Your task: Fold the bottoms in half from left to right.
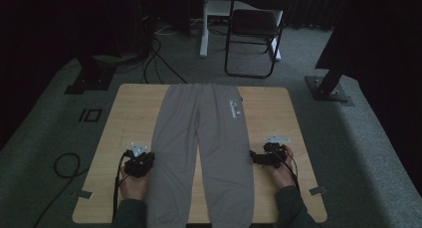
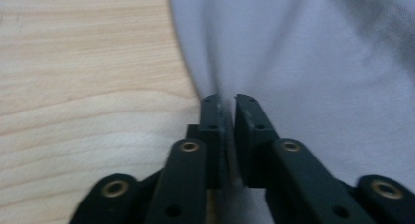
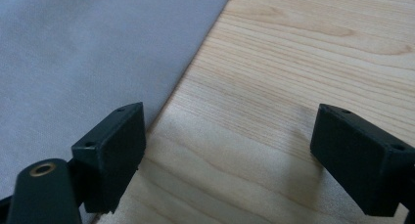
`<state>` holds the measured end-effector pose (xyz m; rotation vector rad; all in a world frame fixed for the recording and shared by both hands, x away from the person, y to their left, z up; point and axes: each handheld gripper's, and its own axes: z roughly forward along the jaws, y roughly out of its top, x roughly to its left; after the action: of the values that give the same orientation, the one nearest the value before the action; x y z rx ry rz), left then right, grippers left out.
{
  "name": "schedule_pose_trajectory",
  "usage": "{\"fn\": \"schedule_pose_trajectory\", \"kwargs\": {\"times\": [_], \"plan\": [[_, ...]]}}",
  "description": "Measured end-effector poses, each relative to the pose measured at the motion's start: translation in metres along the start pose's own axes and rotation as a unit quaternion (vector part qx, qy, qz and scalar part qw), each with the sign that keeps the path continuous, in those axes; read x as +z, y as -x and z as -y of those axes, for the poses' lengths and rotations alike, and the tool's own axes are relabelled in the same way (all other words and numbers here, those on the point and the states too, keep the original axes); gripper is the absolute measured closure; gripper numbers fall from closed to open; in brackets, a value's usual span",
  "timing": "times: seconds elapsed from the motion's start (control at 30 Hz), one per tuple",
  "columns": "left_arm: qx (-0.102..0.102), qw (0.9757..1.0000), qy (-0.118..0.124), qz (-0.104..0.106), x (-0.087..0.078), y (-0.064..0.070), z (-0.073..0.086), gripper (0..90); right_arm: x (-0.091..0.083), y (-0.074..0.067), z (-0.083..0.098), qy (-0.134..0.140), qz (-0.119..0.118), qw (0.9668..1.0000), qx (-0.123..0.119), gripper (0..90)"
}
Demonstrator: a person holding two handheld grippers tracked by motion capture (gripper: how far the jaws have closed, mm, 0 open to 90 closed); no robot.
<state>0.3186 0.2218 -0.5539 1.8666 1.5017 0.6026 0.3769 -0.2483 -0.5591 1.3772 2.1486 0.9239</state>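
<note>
Both forearms come in from the near edge of the wooden surface [image 1: 129, 108], in dark green sleeves, one hand on each side of a pair of grey sweatpants [image 1: 199, 153]. The sweatpants lie flat along the middle of the surface, waistband at the far edge and cuffs at the near edge, with a small printed logo [image 1: 235, 109] near the waistband on the right leg.

The left hand [image 1: 133, 184] holds the left gripper [image 2: 226, 111] low at the outer edge of the left trouser leg, pointing forward and slightly inward. In the left gripper view its jaws are pressed almost together, pinching the grey fabric, which rises in a small fold between the pads right at the hem line where cloth meets wood.

The right hand [image 1: 281, 169] holds the right gripper [image 3: 230, 131] just beside the outer edge of the right trouser leg, pointing in toward the cloth. Its jaws stand spread wide: in the right gripper view the left jaw sits at the fabric's edge, the other over bare wood, and nothing is gripped between them.

Beyond the surface, a folding chair [image 1: 254, 29] stands on the carpeted floor.
</note>
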Motion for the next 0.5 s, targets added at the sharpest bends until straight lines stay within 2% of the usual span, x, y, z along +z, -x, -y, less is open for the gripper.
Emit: {"fn": "schedule_pose_trajectory", "kwargs": {"times": [0.13,0.2,0.3,0.4,0.5], "plan": [[-0.002,0.9999,-0.006,-0.012,-0.003,-0.002,0.000,87.4,-0.001,0.000,0.001,-0.001,-0.001,1.0000,-0.002,13.4],[-0.006,0.9999,-0.006,-0.010,-0.003,-0.002,0.001,88.0,-0.001,0.000,0.001,-0.001,-0.002,1.0000,-0.003,13.3],[0.000,1.0000,0.003,0.005,-0.007,0.001,-0.001,88.2,-0.002,0.000,0.002,0.000,-0.008,0.9999,-0.008,13.3],[0.000,0.9991,0.029,0.030,-0.015,0.008,-0.008,88.4,-0.003,0.000,0.003,-0.001,-0.010,0.9999,-0.009,13.3],[0.031,0.9973,0.049,0.046,-0.022,0.020,-0.020,88.5,-0.004,0.000,0.003,-0.001,-0.012,0.9999,-0.010,13.4]]}}
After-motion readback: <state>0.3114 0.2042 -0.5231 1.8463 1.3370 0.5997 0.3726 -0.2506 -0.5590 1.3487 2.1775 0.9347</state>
